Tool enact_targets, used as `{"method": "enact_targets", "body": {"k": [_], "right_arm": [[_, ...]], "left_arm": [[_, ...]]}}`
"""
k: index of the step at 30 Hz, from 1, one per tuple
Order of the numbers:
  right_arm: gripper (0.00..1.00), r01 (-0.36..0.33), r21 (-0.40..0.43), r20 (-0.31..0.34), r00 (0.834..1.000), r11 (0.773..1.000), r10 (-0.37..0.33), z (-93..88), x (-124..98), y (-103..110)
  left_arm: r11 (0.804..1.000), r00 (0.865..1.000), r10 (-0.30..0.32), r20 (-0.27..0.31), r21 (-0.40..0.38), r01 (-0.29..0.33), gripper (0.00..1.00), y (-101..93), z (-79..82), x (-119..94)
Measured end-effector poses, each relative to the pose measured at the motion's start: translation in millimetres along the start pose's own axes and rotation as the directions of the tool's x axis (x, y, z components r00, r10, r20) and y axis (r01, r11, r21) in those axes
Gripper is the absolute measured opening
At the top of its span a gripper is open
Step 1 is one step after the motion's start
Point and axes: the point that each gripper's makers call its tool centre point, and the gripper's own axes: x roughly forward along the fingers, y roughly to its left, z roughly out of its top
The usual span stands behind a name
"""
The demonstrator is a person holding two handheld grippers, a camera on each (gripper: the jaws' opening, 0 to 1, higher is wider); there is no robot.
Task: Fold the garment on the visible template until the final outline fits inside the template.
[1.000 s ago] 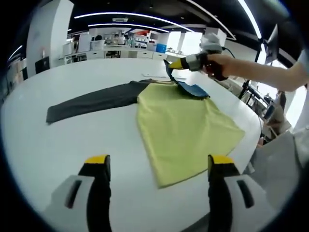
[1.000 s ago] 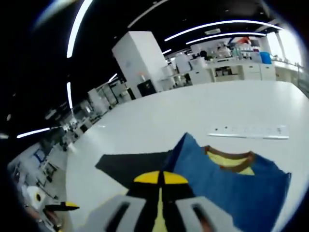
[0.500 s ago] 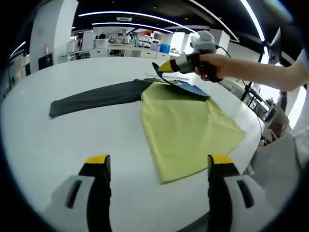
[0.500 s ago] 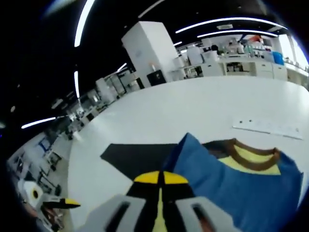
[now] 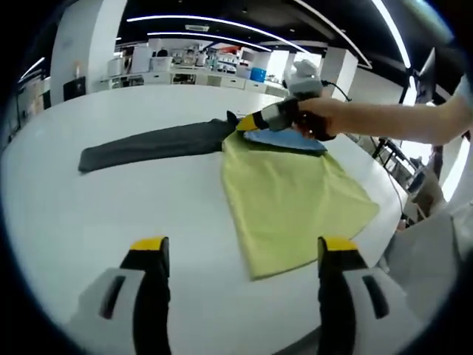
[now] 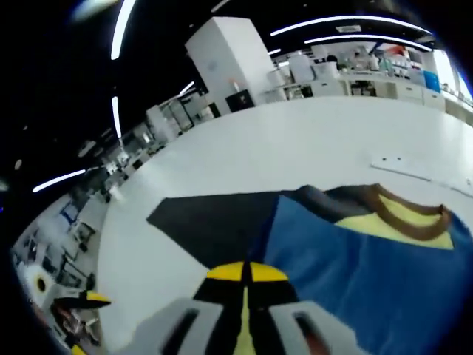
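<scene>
My right claw point(image 5: 244, 123) pinches the blue fold of the shirt point(image 5: 292, 194) at its far end; the dark sleeve point(image 5: 151, 144) runs left along the tabletop point(image 5: 89, 214). My left claw point(image 5: 240, 248) hangs open near the hem.

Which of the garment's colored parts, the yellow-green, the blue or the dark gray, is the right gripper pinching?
The blue part: the right gripper is shut on its edge, beside the dark gray sleeve, away from the yellow-green body.

Right hand-held gripper point(image 6: 247, 272) clamped closed; left hand-held gripper point(image 5: 244, 248) gapes.
</scene>
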Motion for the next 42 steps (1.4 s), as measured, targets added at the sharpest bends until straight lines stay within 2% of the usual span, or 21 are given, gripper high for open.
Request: {"method": "enact_targets", "body": {"k": [3, 10, 15, 16, 19, 23, 25, 29, 36, 40, 42], "right_arm": [[0.0, 0.003, -0.001, -0.019, 1.0, 1.0, -0.003, -7.2, 4.2, 0.1], [0.0, -0.002, 0.02, -0.021, 1.0, 1.0, 0.003, -8.6, 6.0, 1.3], [0.03, -0.022, -0.045, 0.001, 1.0, 0.999, 0.022, -2.6, -2.1, 9.4], [0.06, -0.024, -0.071, 0.018, 0.999, 0.997, 0.026, 0.4, -5.5, 10.5], [0.19, -0.033, -0.092, 0.018, 0.999, 0.995, 0.035, -2.4, -5.4, 5.6], [0.41, -0.015, -0.142, 0.034, 0.999, 0.99, 0.02, -2.4, -16.8, -0.9], [0.48, -0.012, -0.154, 0.029, 0.999, 0.988, 0.017, -1.7, -19.3, -6.0], [0.7, 0.003, -0.199, 0.029, 1.0, 0.98, 0.002, -3.7, -26.4, -11.6], [0.85, 0.016, -0.212, 0.043, 0.999, 0.977, -0.007, -2.3, -36.0, -18.8], [0.98, 0.034, -0.22, 0.045, 0.999, 0.975, -0.025, -0.9, -40.9, -26.5], [1.0, 0.04, -0.212, 0.048, 0.998, 0.976, -0.031, -1.5, -45.6, -28.1]], "left_arm": [[1.0, 1.0, 0.012, 0.023, -0.019, -0.012, 0.79, 2.9, 7.2, -5.6], [0.999, 0.999, 0.026, 0.024, -0.029, -0.025, 0.79, 4.8, 6.8, -5.6], [1.0, 1.0, 0.02, 0.02, -0.022, -0.019, 0.79, 3.6, 7.0, -3.9], [1.0, 1.0, 0.019, 0.022, -0.021, -0.018, 0.79, 3.8, 8.1, -3.4], [1.0, 1.0, 0.012, 0.024, -0.016, -0.012, 0.79, 1.5, 10.4, -2.1], [1.0, 1.0, 0.004, 0.026, -0.007, -0.004, 0.79, -1.5, 14.2, 0.1], [1.0, 1.0, 0.0, 0.029, -0.005, 0.0, 0.79, -2.9, 16.7, 0.7], [1.0, 0.999, -0.006, 0.034, -0.005, 0.006, 0.79, -0.5, 20.0, 1.9], [1.0, 0.999, -0.007, 0.039, 0.02, 0.007, 0.79, 1.3, 32.3, 2.2], [0.999, 0.999, -0.017, 0.035, 0.039, 0.016, 0.79, 1.1, 38.5, 2.6], [0.999, 0.999, -0.022, 0.032, 0.048, 0.021, 0.79, 1.6, 41.8, 3.6]]}}
